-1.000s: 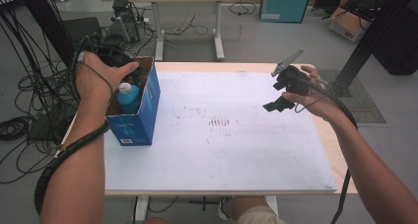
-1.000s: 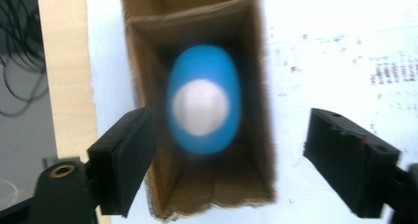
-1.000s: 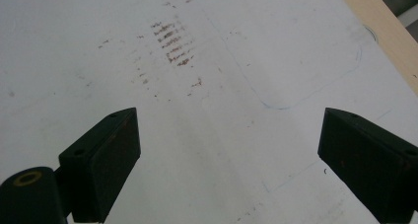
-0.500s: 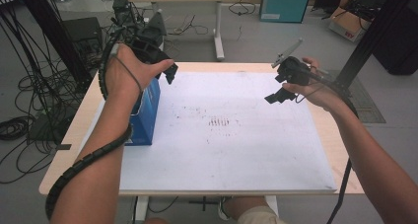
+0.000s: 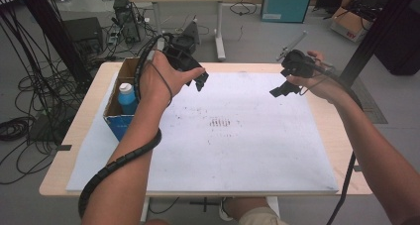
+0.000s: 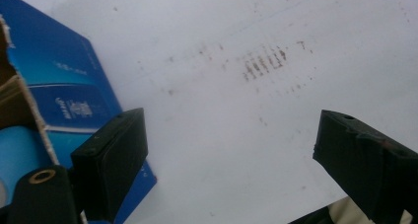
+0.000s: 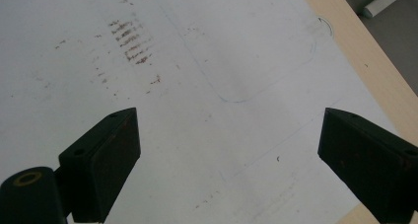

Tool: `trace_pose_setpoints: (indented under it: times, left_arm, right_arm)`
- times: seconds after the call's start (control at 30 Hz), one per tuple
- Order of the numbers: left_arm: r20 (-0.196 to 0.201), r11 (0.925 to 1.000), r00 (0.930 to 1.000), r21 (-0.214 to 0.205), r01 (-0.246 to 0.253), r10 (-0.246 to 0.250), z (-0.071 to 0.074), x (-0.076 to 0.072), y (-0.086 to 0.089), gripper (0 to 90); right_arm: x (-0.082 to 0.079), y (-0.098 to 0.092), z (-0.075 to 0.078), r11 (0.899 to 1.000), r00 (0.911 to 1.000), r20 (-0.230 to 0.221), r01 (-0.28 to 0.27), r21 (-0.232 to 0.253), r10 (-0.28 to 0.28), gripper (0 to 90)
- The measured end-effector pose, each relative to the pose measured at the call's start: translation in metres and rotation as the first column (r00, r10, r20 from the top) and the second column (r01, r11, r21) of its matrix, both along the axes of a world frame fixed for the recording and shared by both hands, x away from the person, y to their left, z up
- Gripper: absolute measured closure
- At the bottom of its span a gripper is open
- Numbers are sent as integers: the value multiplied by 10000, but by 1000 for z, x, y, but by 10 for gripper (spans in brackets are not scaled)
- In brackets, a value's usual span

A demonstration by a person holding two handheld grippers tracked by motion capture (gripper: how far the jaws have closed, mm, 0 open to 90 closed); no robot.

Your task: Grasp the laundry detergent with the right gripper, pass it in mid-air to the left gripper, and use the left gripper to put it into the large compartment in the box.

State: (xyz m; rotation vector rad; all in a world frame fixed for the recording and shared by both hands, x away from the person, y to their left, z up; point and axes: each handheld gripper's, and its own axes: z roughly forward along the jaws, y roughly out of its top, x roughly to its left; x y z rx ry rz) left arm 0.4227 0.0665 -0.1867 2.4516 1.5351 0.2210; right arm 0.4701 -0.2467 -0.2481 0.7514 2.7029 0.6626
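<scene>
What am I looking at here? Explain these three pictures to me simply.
No robot: a person holds a hand tool with two black jaws in each hand. The high view looks down on the table. The left gripper and right gripper hover over a stained white sheet. The other two pictures come from cameras riding on each tool, looking along its jaws. At the table's left stands a blue cardboard box with a blue bottle inside. Both tools stand open and hold nothing; the left jaws have just been opening.

Two black pads wide apart over stained white sheet, blue box, perhaps a bottle inside.
</scene>
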Motion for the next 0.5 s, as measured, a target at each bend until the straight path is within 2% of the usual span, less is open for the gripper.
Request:
trace_pose_setpoints:
  times: [0.2, 0.23, 0.27, 0.5]
  left_arm:
    - [-131, 9994, 9994, -115, 328, -330, -8, -2, -9, 127]
    - [-128, 9991, 9991, -100, 406, -407, -9, -3, -10, 126]
    - [-176, 9990, 9988, -80, 450, -451, -10, -4, -11, 126]
    - [-199, 9981, 9980, -108, 604, -606, -14, -6, -15, 124]
  right_arm:
    - [10, -1, 3, 9999, 9999, 14, 142, -75, -142, 91]
    - [12, -2, 4, 9999, 10000, 62, 10, -135, -9, 91]
    - [13, -1, 4, 9998, 9999, -27, 162, -141, -162, 91]
    - [18, -1, 5, 9996, 9999, -15, 131, -249, -131, 91]
